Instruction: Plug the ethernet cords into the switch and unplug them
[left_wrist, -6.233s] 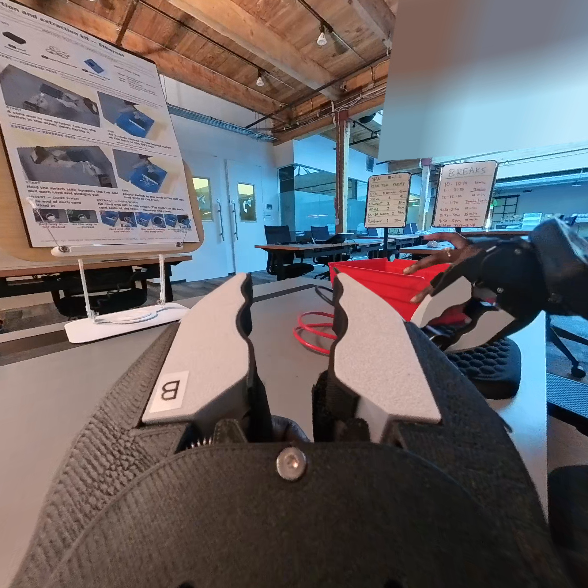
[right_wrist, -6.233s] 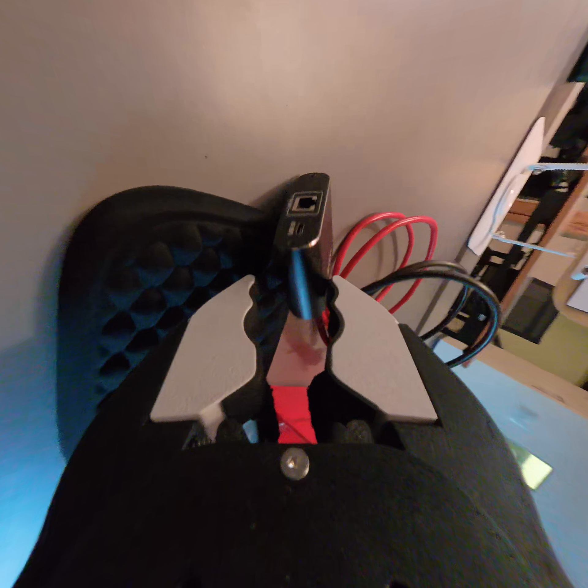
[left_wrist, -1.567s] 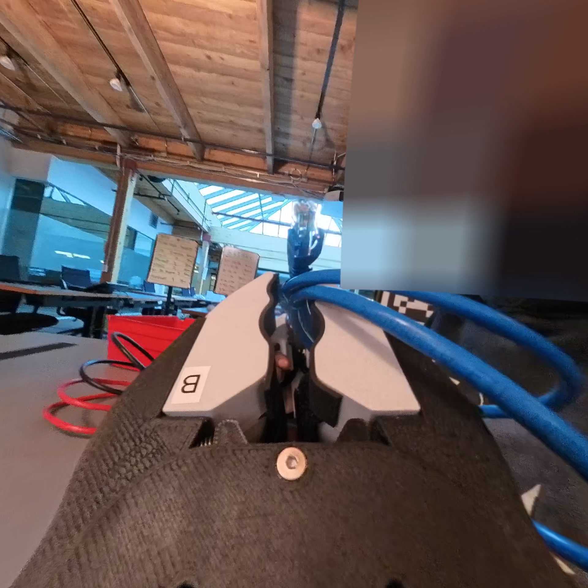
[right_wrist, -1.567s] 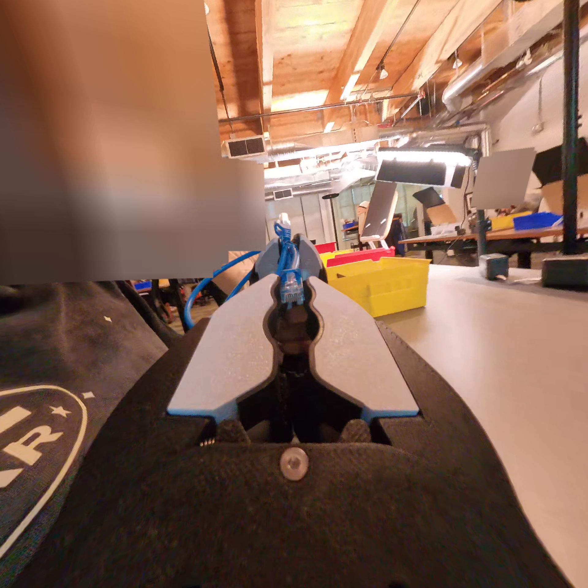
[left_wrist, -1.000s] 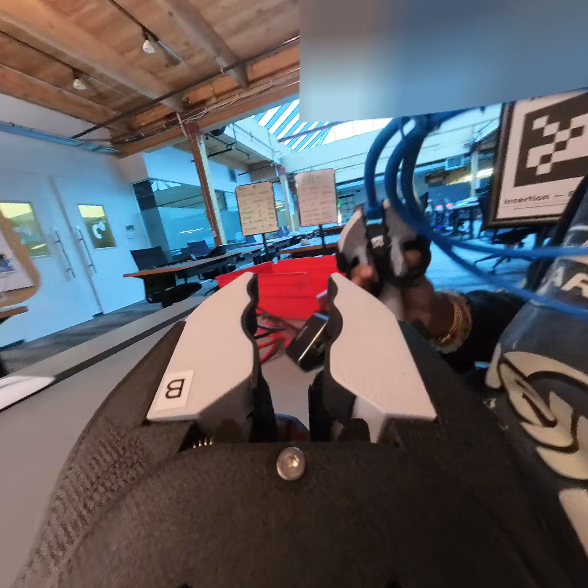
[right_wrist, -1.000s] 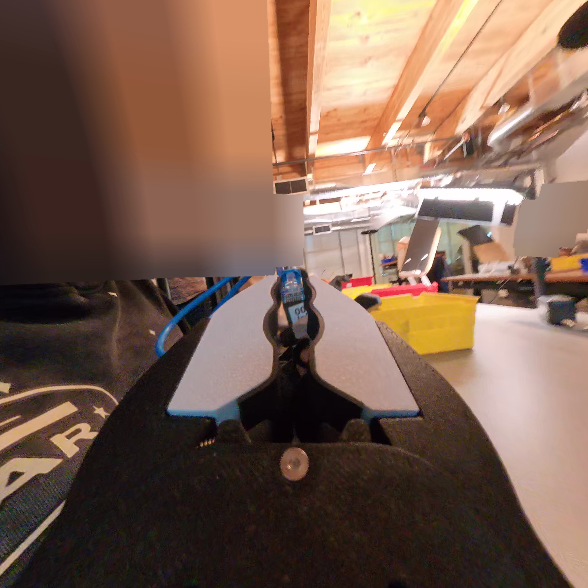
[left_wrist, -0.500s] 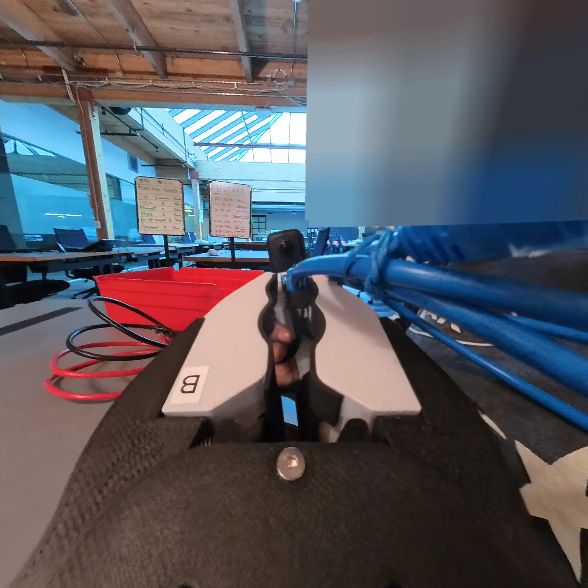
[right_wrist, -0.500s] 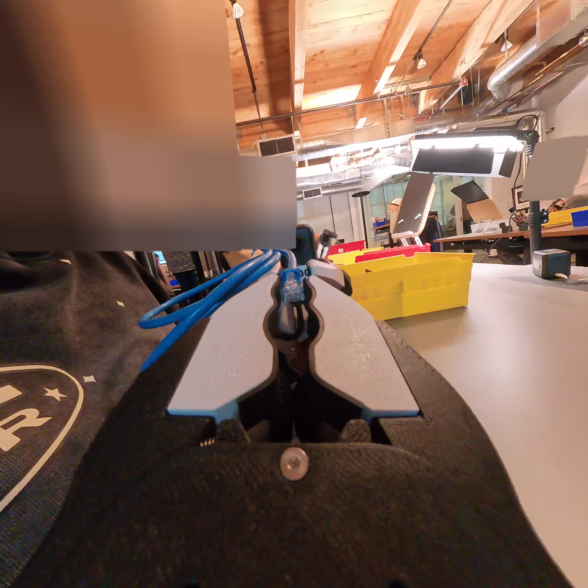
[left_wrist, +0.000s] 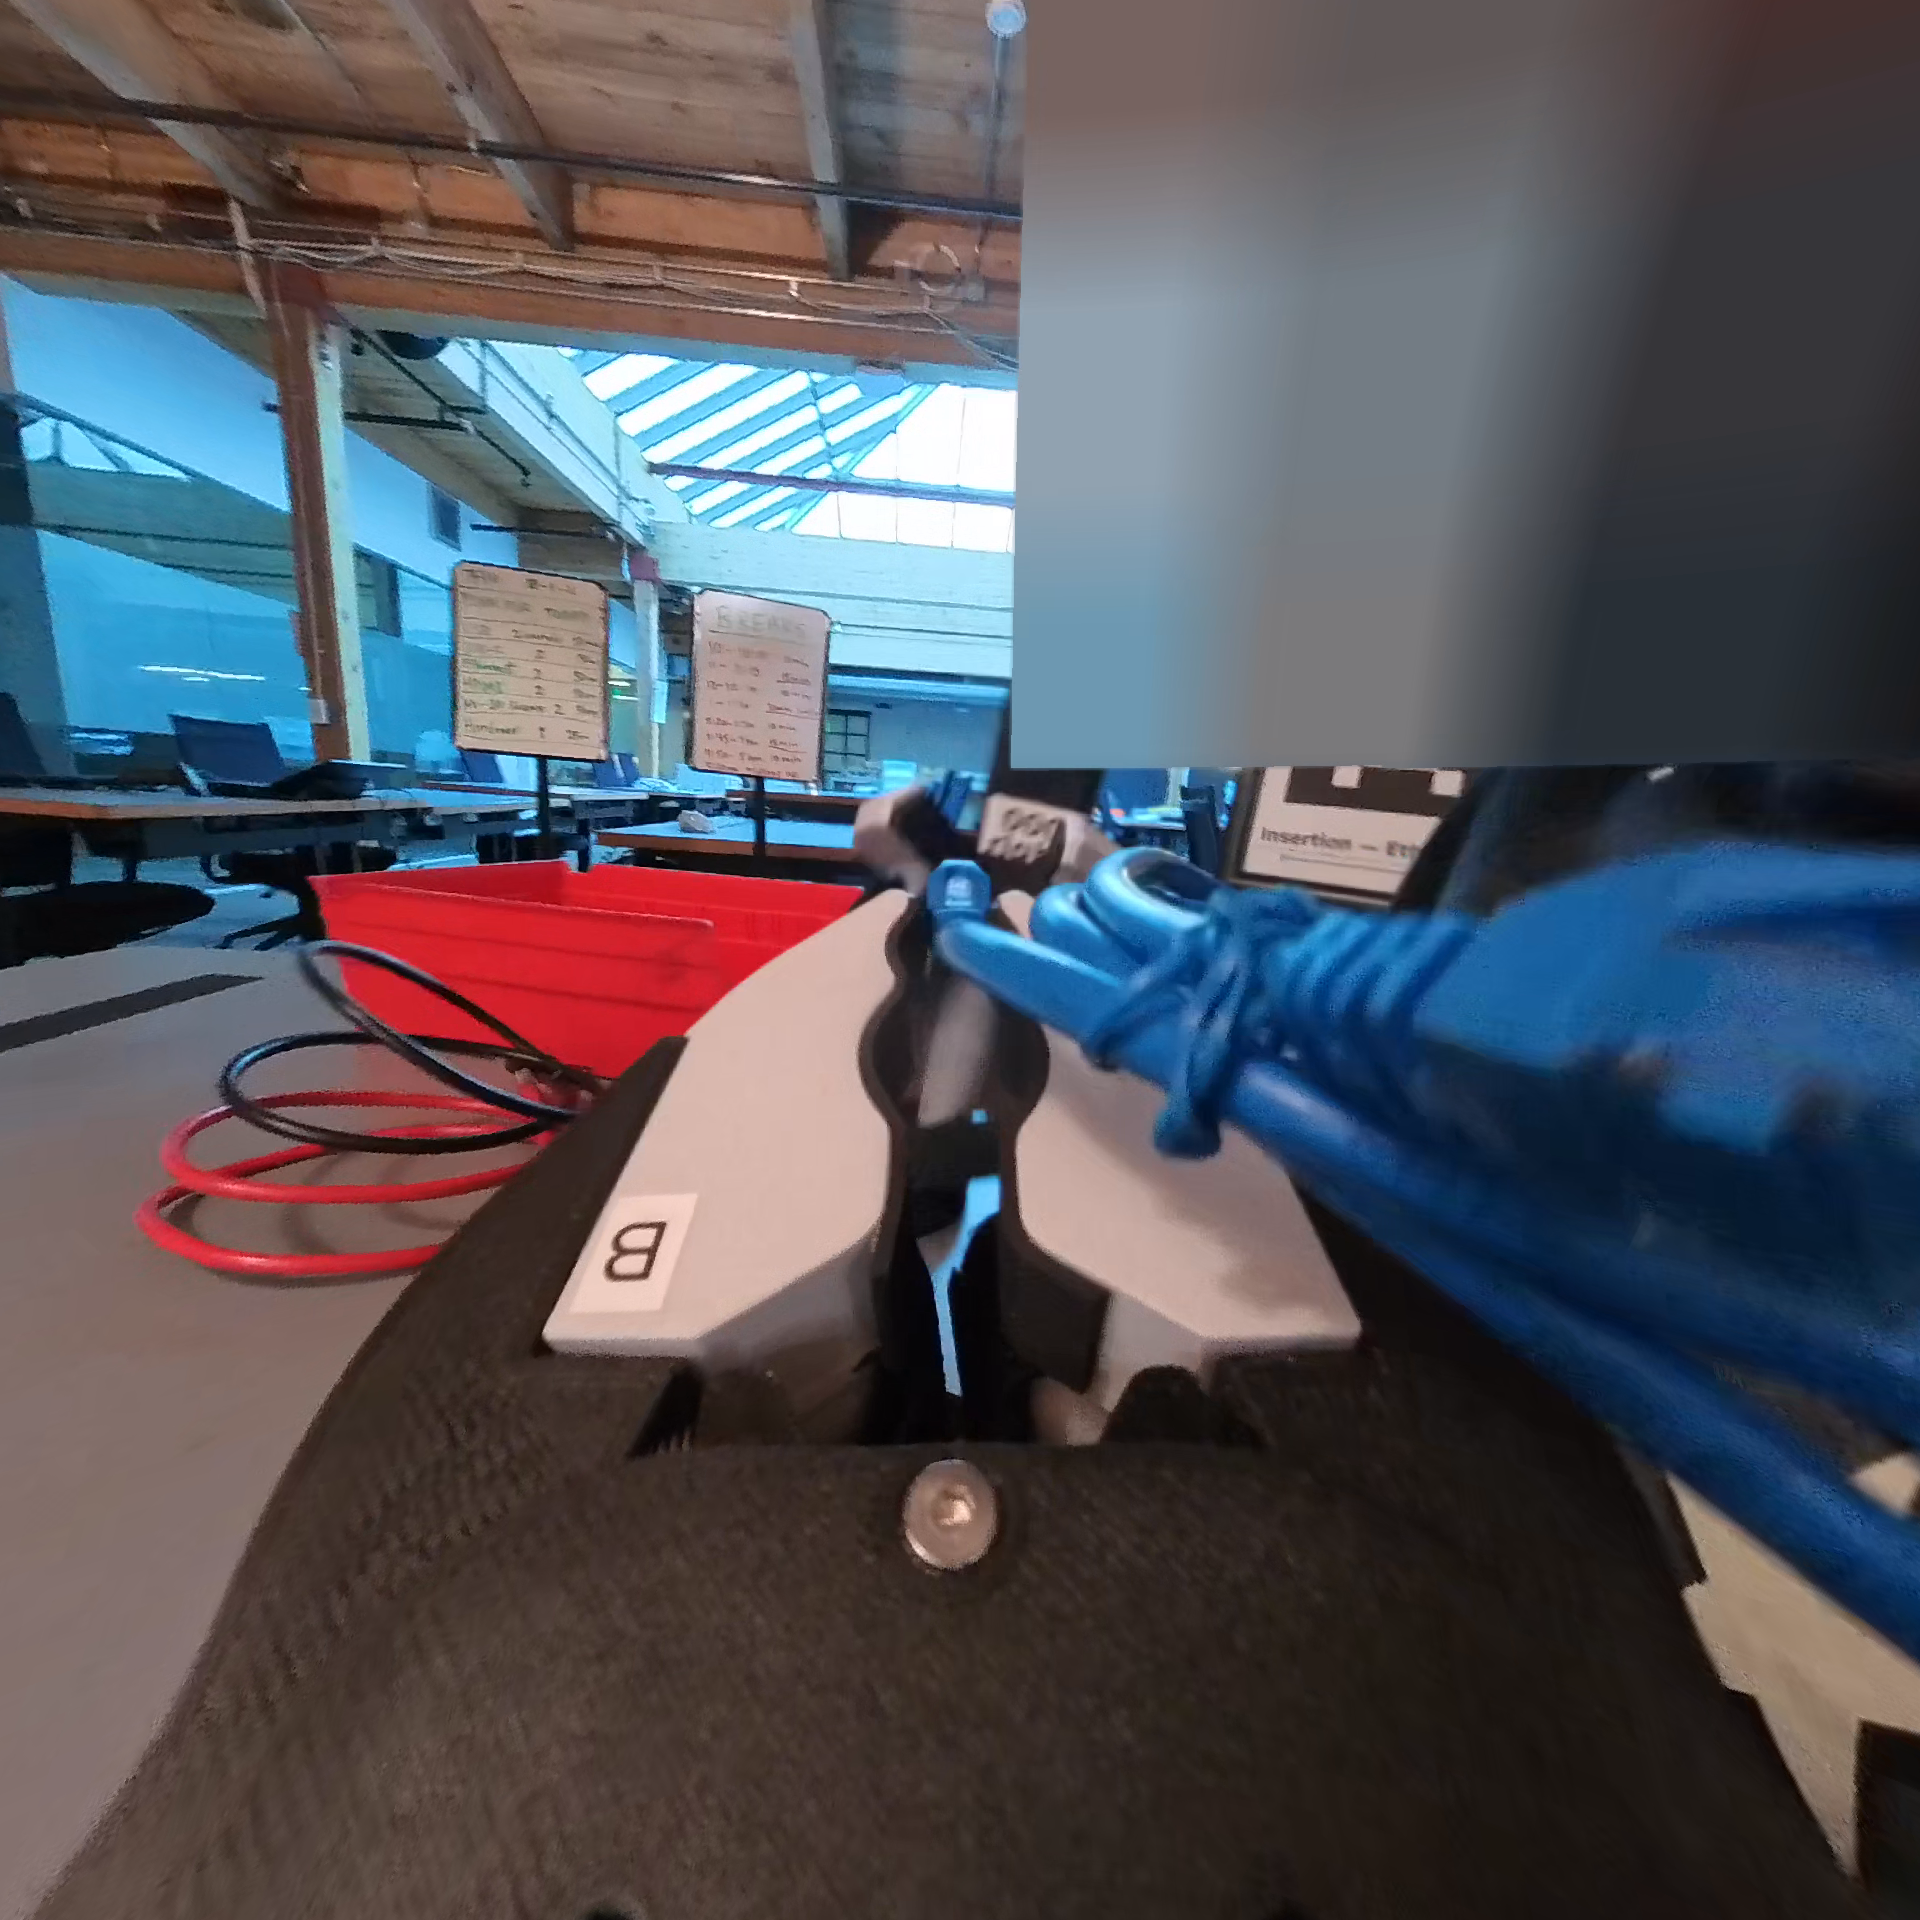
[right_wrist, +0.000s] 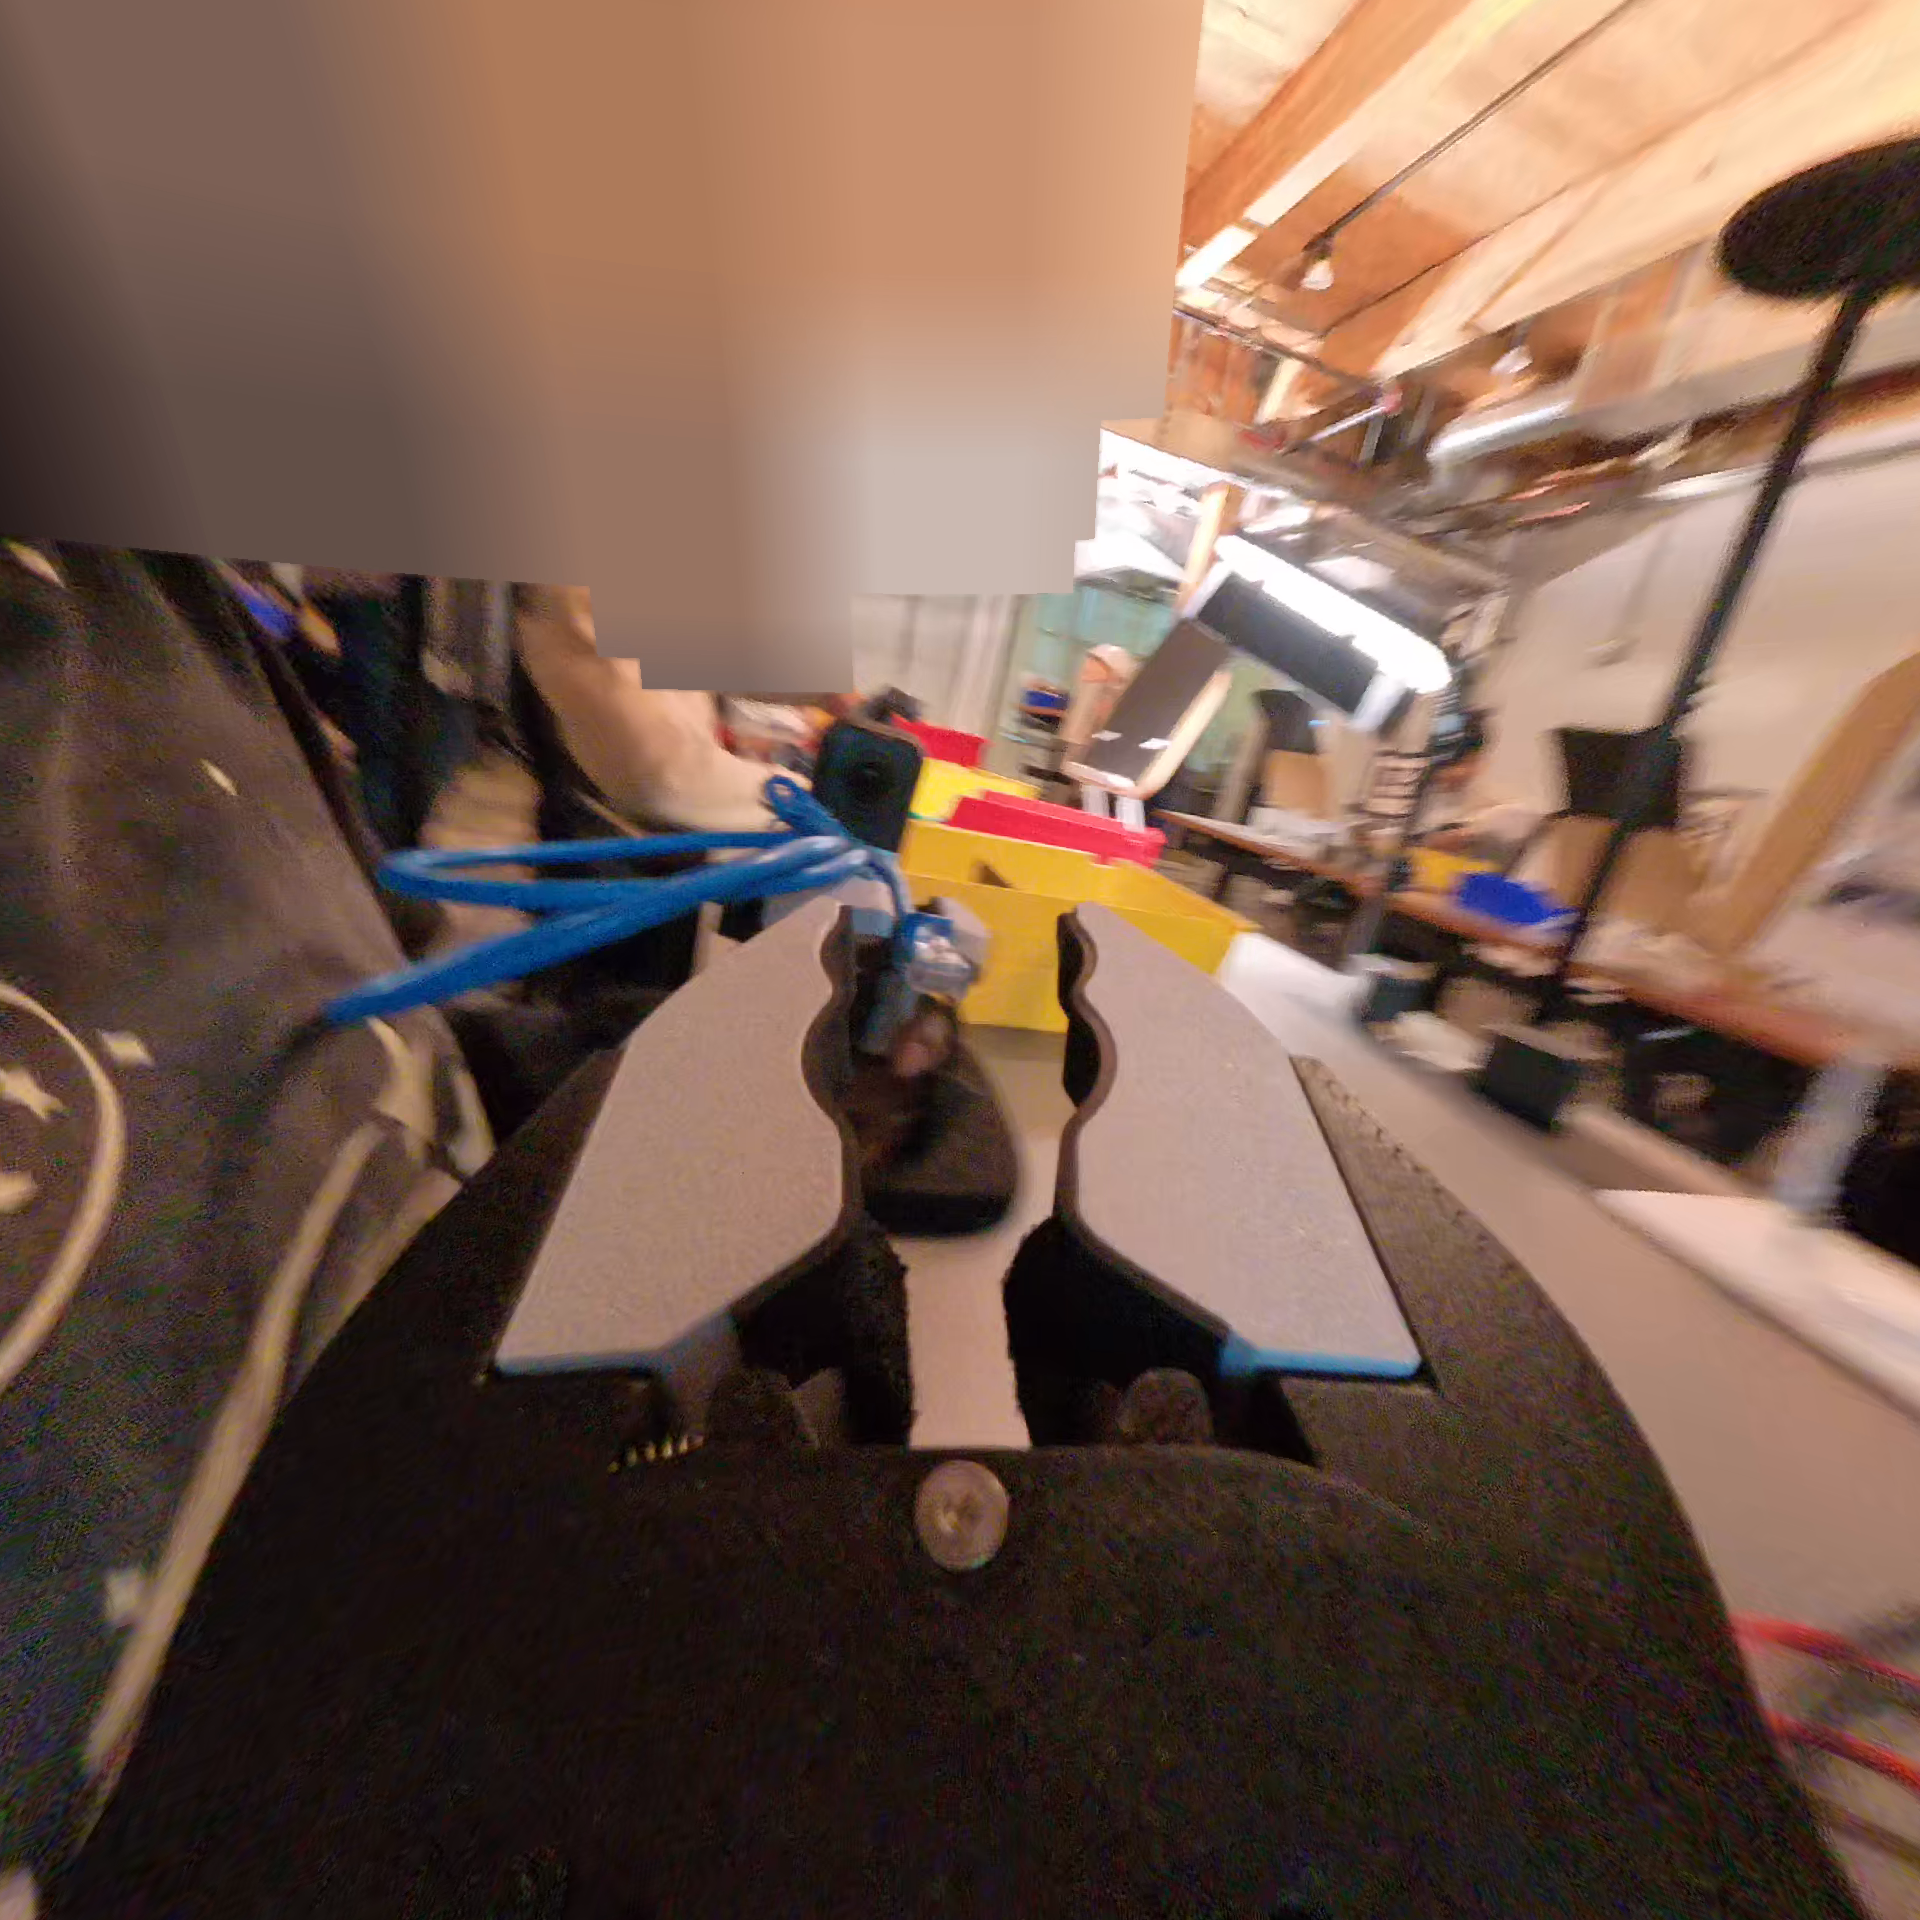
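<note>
Grey table (left_wrist: 156, 1403) bears red bin (left_wrist: 540, 940), contents hidden.

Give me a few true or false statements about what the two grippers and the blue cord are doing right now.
1. The left gripper is shut on the blue ethernet cord. True.
2. The right gripper is clamped on the cord. False: its jaws stand apart, and the cord's plug sits free between them.
3. A red bin stands behind the coiled red and black cables. True.
4. The blue cord is plugged into the switch. False: no switch shows in either view.
</note>
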